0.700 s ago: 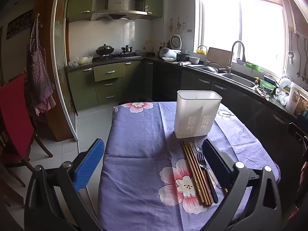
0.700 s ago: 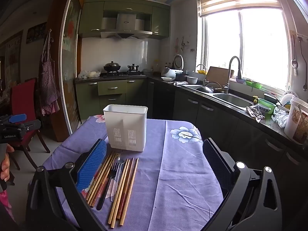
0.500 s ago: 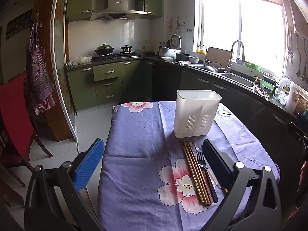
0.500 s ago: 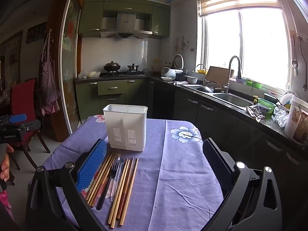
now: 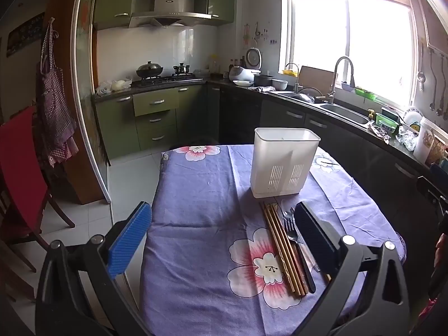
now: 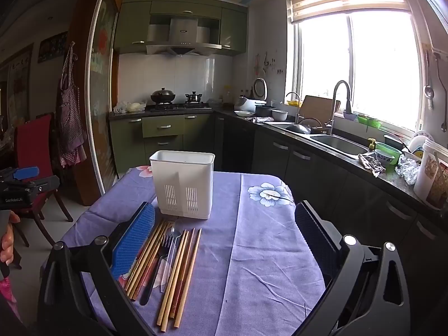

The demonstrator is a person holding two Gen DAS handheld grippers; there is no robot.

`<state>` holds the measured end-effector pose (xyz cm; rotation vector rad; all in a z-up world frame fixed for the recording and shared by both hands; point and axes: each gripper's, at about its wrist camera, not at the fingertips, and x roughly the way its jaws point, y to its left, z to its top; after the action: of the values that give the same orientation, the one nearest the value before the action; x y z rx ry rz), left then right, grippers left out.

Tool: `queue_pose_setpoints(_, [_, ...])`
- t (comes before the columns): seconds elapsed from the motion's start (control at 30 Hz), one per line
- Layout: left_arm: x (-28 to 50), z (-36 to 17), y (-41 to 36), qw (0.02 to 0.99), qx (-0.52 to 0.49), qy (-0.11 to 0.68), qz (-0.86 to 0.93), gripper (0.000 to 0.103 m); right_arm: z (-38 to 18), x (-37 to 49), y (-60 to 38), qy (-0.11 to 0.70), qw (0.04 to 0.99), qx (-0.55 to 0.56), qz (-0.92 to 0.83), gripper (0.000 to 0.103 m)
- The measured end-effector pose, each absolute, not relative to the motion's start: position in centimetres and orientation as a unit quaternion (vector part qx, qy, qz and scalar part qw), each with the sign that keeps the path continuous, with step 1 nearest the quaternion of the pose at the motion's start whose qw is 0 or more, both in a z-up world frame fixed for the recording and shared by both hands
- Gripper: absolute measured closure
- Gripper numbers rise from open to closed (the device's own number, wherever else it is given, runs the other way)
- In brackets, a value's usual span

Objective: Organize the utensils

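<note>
A white utensil holder (image 5: 284,162) stands upright on the purple floral tablecloth (image 5: 196,224); it also shows in the right wrist view (image 6: 183,183). In front of it lie several wooden chopsticks (image 5: 281,249), a fork (image 5: 289,224) and a clear-handled spoon, side by side; in the right wrist view the chopsticks (image 6: 179,271), fork (image 6: 163,247) and spoon (image 6: 175,233) lie between the holder and me. My left gripper (image 5: 221,232) is open and empty, left of the utensils. My right gripper (image 6: 224,238) is open and empty, its left pad above the chopsticks.
A red chair (image 5: 19,173) stands left of the table. A dark kitchen counter with a sink (image 6: 336,142) runs along the right under the window. Green cabinets and a stove (image 5: 165,79) are at the back. The left gripper's body (image 6: 25,187) shows at the left edge.
</note>
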<state>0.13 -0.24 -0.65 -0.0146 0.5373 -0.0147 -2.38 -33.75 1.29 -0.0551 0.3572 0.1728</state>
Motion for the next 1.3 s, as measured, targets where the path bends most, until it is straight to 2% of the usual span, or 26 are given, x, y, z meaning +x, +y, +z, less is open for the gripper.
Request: queue_pose_setpoints(1.3, [0.31, -0.98, -1.02, 0.962, 0.002, 0.274, -0.019, 0.006, 0.74, -2.07, -33.92, 0.182, 0.979, -0.027, 0.086, 0.004])
